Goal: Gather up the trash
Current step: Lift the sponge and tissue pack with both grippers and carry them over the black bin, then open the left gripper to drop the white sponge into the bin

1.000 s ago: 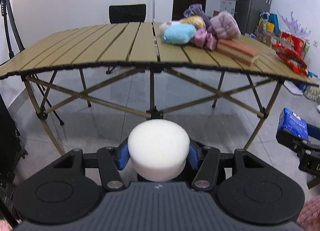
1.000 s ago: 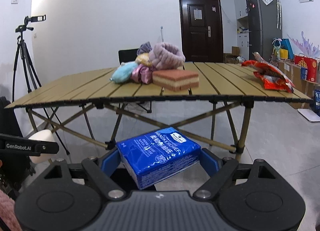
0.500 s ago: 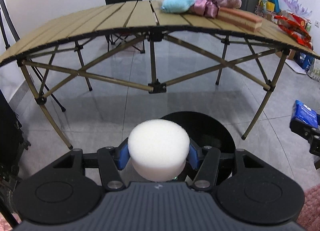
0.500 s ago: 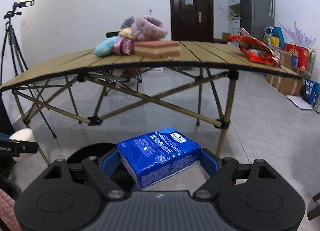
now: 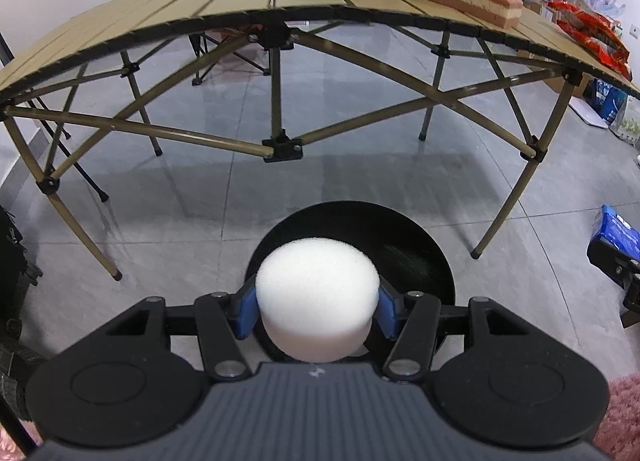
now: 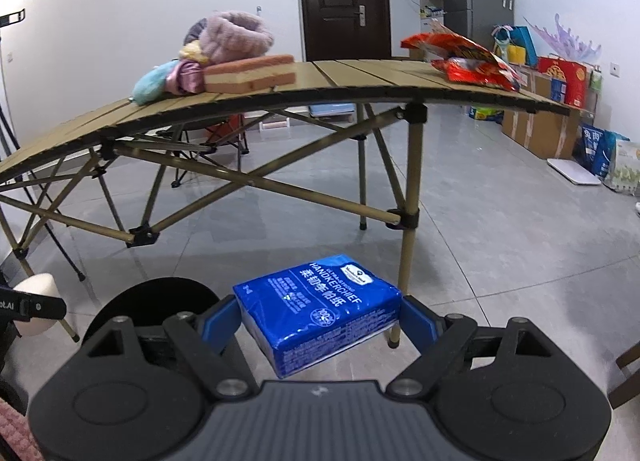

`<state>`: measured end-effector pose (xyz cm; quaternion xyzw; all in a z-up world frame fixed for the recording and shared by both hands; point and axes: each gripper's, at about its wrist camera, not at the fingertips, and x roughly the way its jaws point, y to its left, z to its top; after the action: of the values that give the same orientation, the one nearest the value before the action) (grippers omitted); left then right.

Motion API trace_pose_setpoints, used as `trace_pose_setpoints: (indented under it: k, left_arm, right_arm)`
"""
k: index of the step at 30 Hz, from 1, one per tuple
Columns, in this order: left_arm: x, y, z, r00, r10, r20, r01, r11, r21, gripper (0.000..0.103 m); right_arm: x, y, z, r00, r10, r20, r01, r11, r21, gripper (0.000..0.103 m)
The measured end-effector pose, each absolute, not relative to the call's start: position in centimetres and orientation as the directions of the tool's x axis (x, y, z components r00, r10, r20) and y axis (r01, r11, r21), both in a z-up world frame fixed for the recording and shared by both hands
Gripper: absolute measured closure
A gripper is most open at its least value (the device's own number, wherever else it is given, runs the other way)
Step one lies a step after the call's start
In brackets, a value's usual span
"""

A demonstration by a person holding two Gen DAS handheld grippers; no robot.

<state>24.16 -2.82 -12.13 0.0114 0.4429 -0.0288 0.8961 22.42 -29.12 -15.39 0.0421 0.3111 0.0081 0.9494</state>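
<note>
My left gripper (image 5: 318,311) is shut on a white round foam sponge (image 5: 316,293), its blue pads pressing both sides. It hangs over the near rim of a round black bin (image 5: 412,245) that stands on the floor in front of the table. My right gripper (image 6: 318,319) is shut on a blue handkerchief tissue pack (image 6: 316,309). In the right wrist view the black bin (image 6: 160,297) lies low to the left, and the sponge (image 6: 34,301) shows at the left edge. In the left wrist view the blue pack (image 5: 618,231) shows at the right edge.
A folding slat table (image 5: 240,1) stands ahead with crossed metal legs (image 5: 280,145). On it lie soft plush items (image 6: 232,41), a layered sponge block (image 6: 250,73) and red snack bags (image 6: 464,57). Boxes and bags (image 6: 560,101) line the right wall. Grey tiled floor surrounds the bin.
Both grippers have sunk and tipped downward, each keeping its hold. The table top has risen in both views, and the black bin has come into sight under the sponge.
</note>
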Motion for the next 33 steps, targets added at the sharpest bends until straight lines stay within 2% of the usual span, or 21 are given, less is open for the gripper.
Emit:
trace_pose_setpoints:
  k: [19, 33]
  left_arm:
    - [29.1, -6.1, -15.8, 0.459, -0.044, -0.887, 0.013, 0.999, -0.042, 0.045]
    - [30.8, -7.0, -17.7, 0.384, -0.021, -0.923, -0.013, 1.0, -0.028, 0.045]
  right_arm:
    - [23.6, -33.0, -17.4, 0.775, -0.061, -0.629, 0.146, 0.986, 0.084, 0.018]
    - [24.5, -33.3, -18.9, 0.739, -0.079, -0.669, 0.165, 0.984, 0.066, 0.018]
